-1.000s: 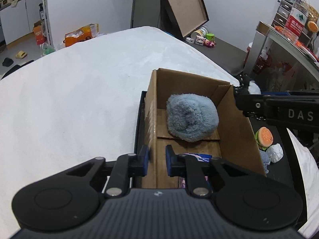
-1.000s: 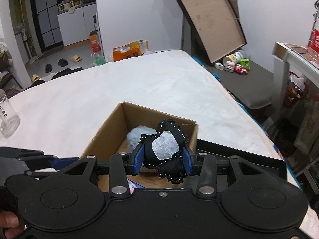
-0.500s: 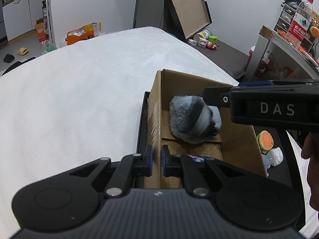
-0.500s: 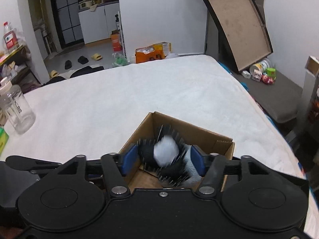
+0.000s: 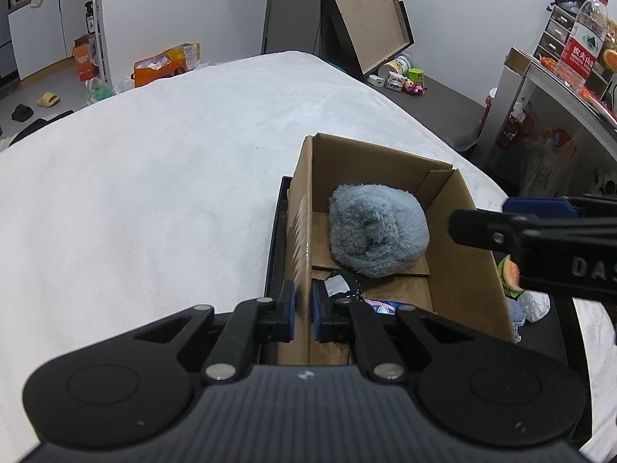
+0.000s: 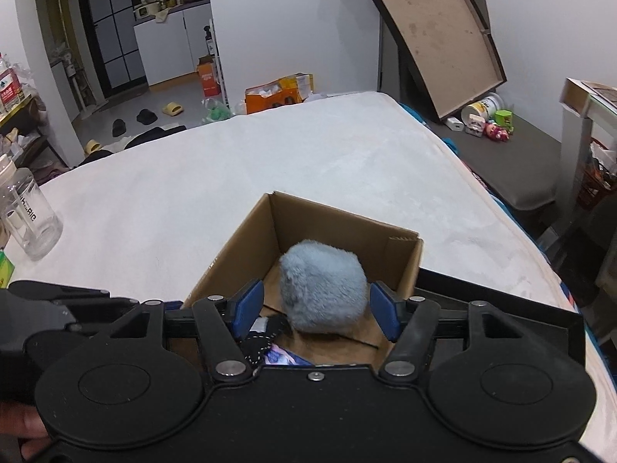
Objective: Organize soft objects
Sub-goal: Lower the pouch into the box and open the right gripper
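The black stitched soft item [image 5: 343, 283] lies mostly hidden behind the left gripper's fingers [image 5: 322, 316] and under the fluffy blue bundle [image 5: 376, 229]. The colourful item [image 5: 380, 306] beside it is too covered to identify. The picture's edge cuts off the right gripper [image 5: 540, 231].

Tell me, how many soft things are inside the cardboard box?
3 show: a fluffy blue ball at the far end, a black and white plush by the left wall, and something purple at the near end. More may be hidden.

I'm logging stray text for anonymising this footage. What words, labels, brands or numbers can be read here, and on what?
"DAS": white letters on the right tongs, cut off at the frame edge.
"农夫山泉": red label of the water bottle, just readable.
Clear glass jar: printed letters, too warped to read.
Orange carton on the floor: print too small.
Cardboard box: no readable print.
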{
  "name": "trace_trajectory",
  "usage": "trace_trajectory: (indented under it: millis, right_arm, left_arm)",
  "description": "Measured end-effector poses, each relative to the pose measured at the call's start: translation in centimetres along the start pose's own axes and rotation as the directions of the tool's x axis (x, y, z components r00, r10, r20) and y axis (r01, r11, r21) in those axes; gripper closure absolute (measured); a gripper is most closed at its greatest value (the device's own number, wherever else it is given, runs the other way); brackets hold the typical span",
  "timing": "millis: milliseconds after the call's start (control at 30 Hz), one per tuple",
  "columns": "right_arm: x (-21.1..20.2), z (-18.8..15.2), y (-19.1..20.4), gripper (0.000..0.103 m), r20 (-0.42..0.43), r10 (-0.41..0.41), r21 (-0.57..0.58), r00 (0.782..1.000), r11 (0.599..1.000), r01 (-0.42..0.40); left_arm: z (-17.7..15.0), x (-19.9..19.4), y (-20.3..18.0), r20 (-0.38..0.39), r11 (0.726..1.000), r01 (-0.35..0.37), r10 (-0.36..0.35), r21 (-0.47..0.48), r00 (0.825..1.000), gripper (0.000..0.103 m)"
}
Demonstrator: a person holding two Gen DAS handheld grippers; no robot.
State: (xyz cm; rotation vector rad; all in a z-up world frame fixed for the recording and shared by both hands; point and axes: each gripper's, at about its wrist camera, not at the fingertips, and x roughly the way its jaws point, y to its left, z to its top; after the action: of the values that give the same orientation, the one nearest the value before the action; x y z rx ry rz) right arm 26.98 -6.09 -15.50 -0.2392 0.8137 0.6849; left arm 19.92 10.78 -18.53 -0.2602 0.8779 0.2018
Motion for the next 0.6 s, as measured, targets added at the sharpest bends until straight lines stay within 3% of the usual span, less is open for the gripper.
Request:
trace_trajectory:
  millis: [200, 400, 467, 600]
  right_arm:
    - [-1.2, -1.3, -1.3, 0.040, 0.001, -0.026, 0.027, 1.000, 0.999, 0.026]
    - [-2.1, -2.6, -2.8, 0.031, 0.002, -0.048, 0.066, 0.999, 0.997, 0.047]
    - [-2.5, -3.1, -3.3, 0.023, 0.013, -0.056, 0.086, 0.998, 0.995, 0.054]
    - [-3.1, -3.8, -4.5, 0.017, 0.037, -0.072, 0.124, 0.997, 0.990, 0.067]
  left_arm:
    - [0.1, -0.2, -0.6, -0.005, 1.000, -0.019, 0.019, 0.020, 1.000, 0.094]
    - [0.2, -0.4, -1.4, -0.015, 0.998, -0.036, 0.036, 0.043, 0.999, 0.086]
    - [0.2, -0.4, -1.6, -0.021, 0.999, -0.036, 0.037, 0.041, 0.999, 0.074]
    - [0.2, -0.5, -2.5, -0.014, 0.997, -0.050, 0.051, 0.060, 0.999, 0.050]
